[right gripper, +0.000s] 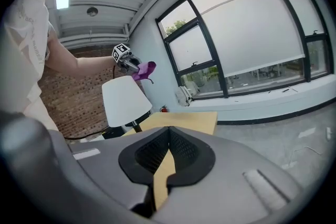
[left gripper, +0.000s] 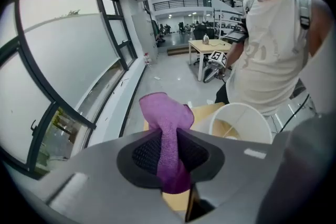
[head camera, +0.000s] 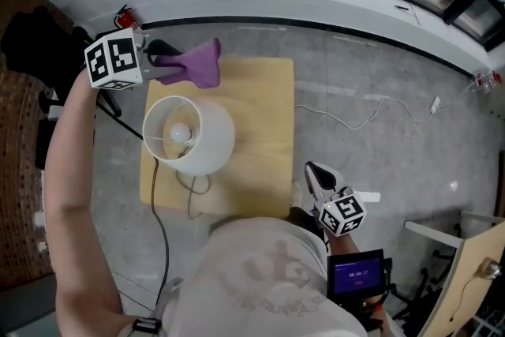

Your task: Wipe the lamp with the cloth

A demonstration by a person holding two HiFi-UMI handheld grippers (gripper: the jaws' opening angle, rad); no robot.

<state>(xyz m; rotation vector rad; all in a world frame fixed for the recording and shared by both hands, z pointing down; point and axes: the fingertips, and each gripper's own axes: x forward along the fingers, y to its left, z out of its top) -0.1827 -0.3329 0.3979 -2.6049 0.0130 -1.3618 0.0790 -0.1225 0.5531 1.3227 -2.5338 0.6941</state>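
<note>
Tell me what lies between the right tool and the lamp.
Just bare wooden tabletop and a sliver of floor lie between the right tool and the lamp, as the head view shows.

The lamp stands left on the table; cloth seemingly over its far edge.

You wear a pale, short-sleeved T-shirt with a faint chest print. Your left gripper and right gripper are grey with black pads, each carrying a cube of black-and-white square markers.
</note>
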